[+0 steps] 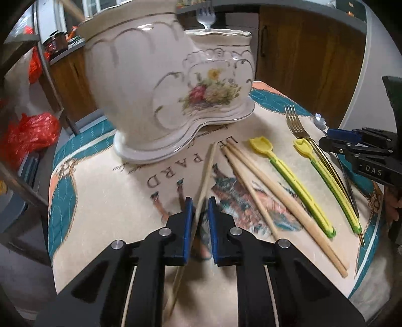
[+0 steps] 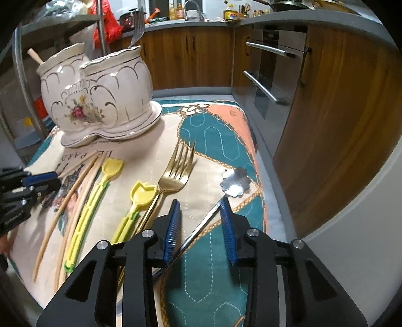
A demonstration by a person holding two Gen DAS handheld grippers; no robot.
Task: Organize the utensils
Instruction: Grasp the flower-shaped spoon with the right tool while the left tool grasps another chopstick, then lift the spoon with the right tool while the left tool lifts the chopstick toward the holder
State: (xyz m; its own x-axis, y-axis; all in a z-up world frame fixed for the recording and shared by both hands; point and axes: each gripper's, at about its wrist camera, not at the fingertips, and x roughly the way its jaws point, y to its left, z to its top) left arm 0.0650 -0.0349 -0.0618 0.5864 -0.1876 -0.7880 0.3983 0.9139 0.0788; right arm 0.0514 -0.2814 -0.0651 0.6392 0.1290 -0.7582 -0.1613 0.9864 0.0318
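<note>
Two utensils already stand in the ceramic holder [image 2: 100, 93]; most still lie on the bench. Left gripper [image 1: 199, 201] fingers pinch a chopstick [image 1: 207, 173]; right gripper [image 2: 201, 203] fingers, half-closed, straddle the flower-handled spoon [image 2: 235, 181], not gripping yet.

Pretty clearly a home kitchen; wooden cabinets [image 2: 191, 55] under a grey worktop [image 2: 201, 24], built-in oven [image 2: 273, 73] with steel handles, sink tap [image 2: 192, 7], jars and bottles [image 2: 233, 13] along the back.

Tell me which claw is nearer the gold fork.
Right. The right claw sits just beside the gold fork, straddling the silver spoon. The left claw is across the chopsticks, around one.
</note>
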